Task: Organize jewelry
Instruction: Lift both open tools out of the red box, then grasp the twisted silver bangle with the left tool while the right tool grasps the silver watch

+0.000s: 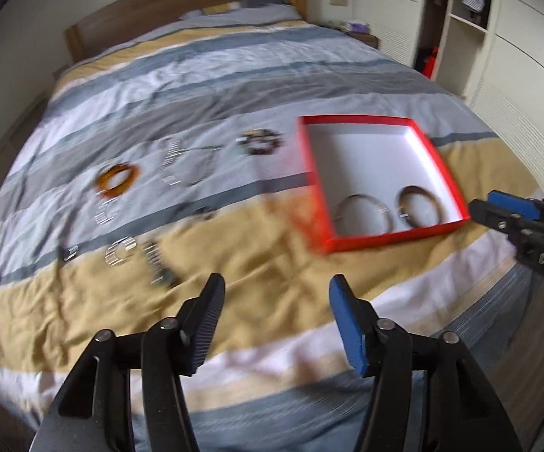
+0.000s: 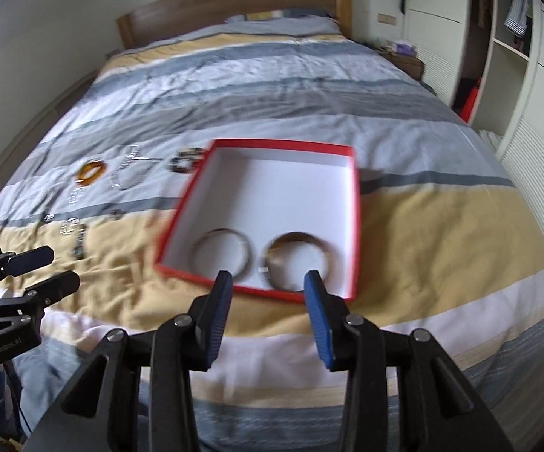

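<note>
Lying on the striped grey, white and yellow bedspread (image 2: 422, 226): shallow red cardboard box with white interior (image 2: 283, 188), holding two metal bangles side by side, silver (image 2: 221, 252) and darker (image 2: 296, 260). Left of box: amber ring bracelet (image 1: 118, 180), dark beaded bracelet (image 1: 260, 141), blurred silver pieces (image 1: 121, 252). Left gripper (image 1: 275, 293): jaws wide, empty. Right gripper (image 2: 268, 288): jaws wide, empty, near box's front edge.

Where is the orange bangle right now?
The orange bangle lies on the striped bedspread, left of the red box in both views, beside a silver chain, outside the box.
</note>
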The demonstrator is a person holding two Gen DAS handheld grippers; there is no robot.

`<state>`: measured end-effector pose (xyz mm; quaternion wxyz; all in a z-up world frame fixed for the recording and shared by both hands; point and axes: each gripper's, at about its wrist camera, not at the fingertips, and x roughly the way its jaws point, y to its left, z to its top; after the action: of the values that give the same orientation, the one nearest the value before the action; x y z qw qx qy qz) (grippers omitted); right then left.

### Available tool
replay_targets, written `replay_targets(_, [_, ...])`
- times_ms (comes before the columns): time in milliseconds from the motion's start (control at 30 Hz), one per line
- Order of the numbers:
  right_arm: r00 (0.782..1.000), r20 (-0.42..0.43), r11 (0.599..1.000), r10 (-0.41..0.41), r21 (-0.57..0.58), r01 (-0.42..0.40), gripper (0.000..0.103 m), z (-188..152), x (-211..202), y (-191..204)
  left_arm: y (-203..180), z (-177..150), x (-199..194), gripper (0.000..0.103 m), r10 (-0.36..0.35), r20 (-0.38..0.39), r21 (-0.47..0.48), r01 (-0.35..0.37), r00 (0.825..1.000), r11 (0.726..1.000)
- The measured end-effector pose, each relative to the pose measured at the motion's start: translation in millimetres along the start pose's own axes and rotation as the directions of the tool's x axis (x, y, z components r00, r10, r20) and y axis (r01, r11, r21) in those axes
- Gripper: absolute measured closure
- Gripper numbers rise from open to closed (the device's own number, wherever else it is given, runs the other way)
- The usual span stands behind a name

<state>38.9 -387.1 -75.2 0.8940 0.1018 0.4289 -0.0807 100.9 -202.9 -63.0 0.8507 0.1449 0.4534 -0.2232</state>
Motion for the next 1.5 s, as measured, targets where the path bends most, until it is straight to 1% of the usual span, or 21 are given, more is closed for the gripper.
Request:
replay_targets(67, [0.999, 0.014, 0.999, 0.035, -0.026, -0.035, 0.065, -2.8, -4.5, 19.3, 20.0, -11.7, -5.6, 0.041, 0.028, 0.000, -0.029, -0.028, 1.000, 0.999])
replay_targets(133, [0.998, 0.027, 0.997, 0.060, -0.053, -0.059, 0.065, -4.2, -7.5, 38.7, 50.7, -26.7, -11.8, 0.037, 0.058, -0.004, -0.082, -0.059, 0.998, 0.995])
replay_targets(200, [0.996, 0.032, 0.994, 0.086, -0.073, -0.084, 0.065, -4.3, -8.7, 54.6, 80.8, -41.5, -15.1, 0.037, 0.079, -0.015, -0.132, -0.081, 0.997, 0.988])
replay_targets(333, [0.990, 0.029, 0.985, 0.140, -0.111, -0.136, 0.065, -4.5, -5.6, 87.8, 125.5, -64.5, -16.6, 0.037, 0.122, -0.023, -0.193, -0.124, 0.992, 0.973])
replay_targets(433, [0.983, 0.001, 0.975, 0.183, -0.130, -0.181, 0.065, -4.2, 6.6, 113.0, 151.3, -73.4, -13.1, 0.037, 0.122, -0.026, -0.236, -0.125, 0.992, 0.964])
replay_targets(567, [0.972, -0.059, 0.960, 0.226, -0.155, -0.232, 0.065, -4.1, 33.7, 143.8, 177.3, -77.1, 1.9, 0.037, 0.101, -0.036, -0.283, -0.107, 0.994, 0.953])
replay_targets(667, [0.962, -0.106, 0.949, 0.252, -0.170, -0.267, 0.065, -3.8, 56.4, 163.9, 189.2, -73.4, 17.9, 0.037, 0.072, -0.042, -0.304, -0.081, 0.997, 0.949])
replay_targets(767, [0.949, -0.147, 0.937, 0.280, -0.175, -0.303, 0.065, 0.0, 79.5, 180.7, 197.4, -64.6, 33.4, 0.037, 0.054, -0.045, -0.297, -0.065, 0.998, 0.953])
replay_targets(1033, [0.914, -0.231, 0.897, 0.334, -0.220, -0.383, 0.065, 21.3, 135.1, 221.5, 213.5, -25.2, 82.5, 0.037, -0.010, -0.057, -0.258, -0.005, 0.998, 0.966])
replay_targets(1167, [0.907, -0.279, 0.880, 0.316, -0.272, -0.390, 0.065, 22.2, 163.7, 243.5, 216.9, -12.3, 102.3, 0.037, -0.042, -0.066, -0.239, 0.025, 0.997, 0.971])
replay_targets(1267, [0.902, -0.312, 0.876, 0.299, -0.285, -0.389, 0.066, 15.8, 182.8, 249.3, 216.0, -8.5, 113.6, 0.037, -0.055, -0.077, -0.223, 0.036, 0.996, 0.974])
replay_targets(1300, [0.904, -0.313, 0.875, 0.290, -0.296, -0.383, 0.069, 13.5, 186.4, 250.3, 215.2, -7.4, 117.6, 0.037, -0.056, -0.082, -0.218, 0.037, 0.995, 0.975])
replay_targets(1333, [0.907, -0.311, 0.873, 0.285, -0.307, -0.380, 0.080, 11.9, 188.5, 250.4, 213.9, -6.1, 122.1, 0.037, -0.059, -0.087, -0.211, 0.039, 0.994, 0.977])
replay_targets(1400, [0.902, -0.309, 0.869, 0.302, -0.298, -0.394, 0.080, 11.9, 189.1, 246.8, 212.1, -3.4, 128.2, 0.037, -0.058, -0.091, -0.204, 0.039, 0.994, 0.978])
replay_targets(1500, [0.902, -0.300, 0.868, 0.312, -0.295, -0.398, 0.080, 13.3, 185.0, 240.5, 208.7, 1.7, 136.8, 0.037, -0.052, -0.097, -0.190, 0.033, 0.994, 0.981])
